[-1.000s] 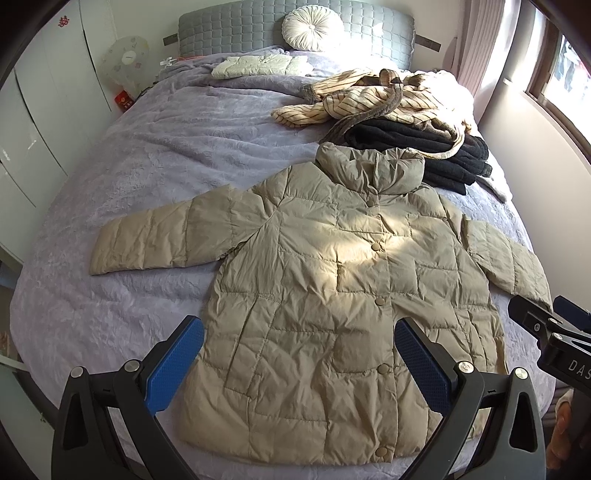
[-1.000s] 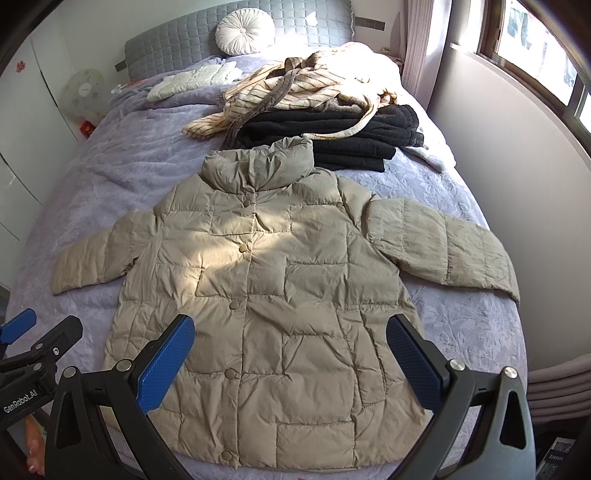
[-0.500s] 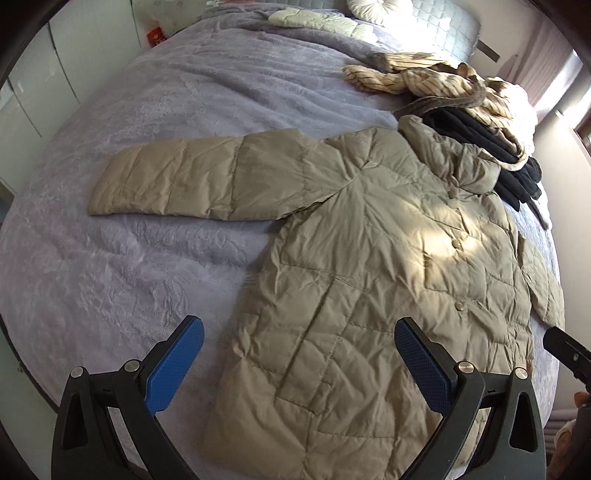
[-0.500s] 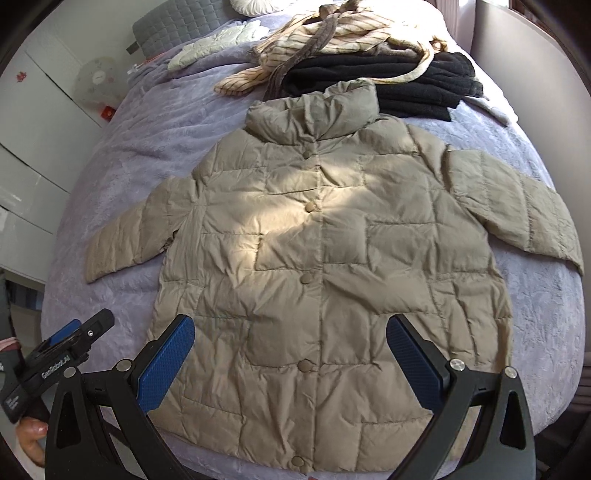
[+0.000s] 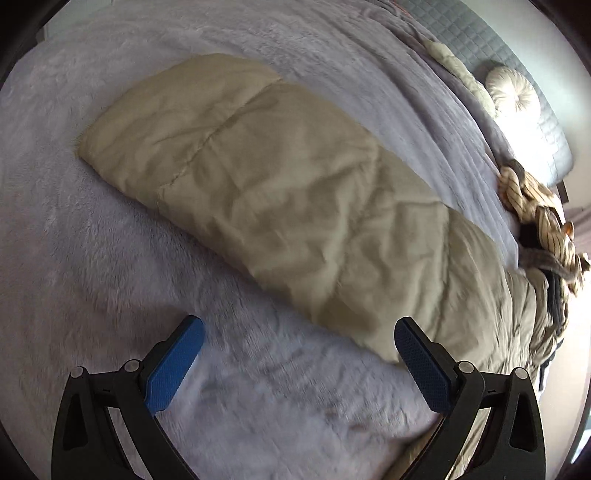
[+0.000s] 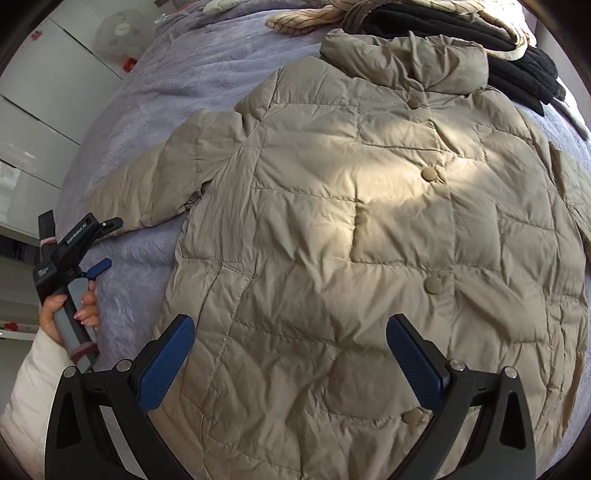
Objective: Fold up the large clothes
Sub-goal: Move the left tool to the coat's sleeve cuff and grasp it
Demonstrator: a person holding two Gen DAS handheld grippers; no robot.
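The left gripper is hovering wide open and holding nothing, low over the grey bedspread, its right blue pad just beside the lower edge of the jacket sleeve, which is lying flat and stretching ahead of the gripper and off to its right. Beyond the sleeve, to the far right, a round cushion is resting against the quilted headboard. The right gripper is likewise spread wide and empty, hanging over the lower front of the khaki down jacket, which is lying buttoned and face up on the bed. Past the jacket's collar, a pile of dark and striped clothes is lying. Off to that gripper's left, the person's left hand is gripping the other tool's handle beside the sleeve.
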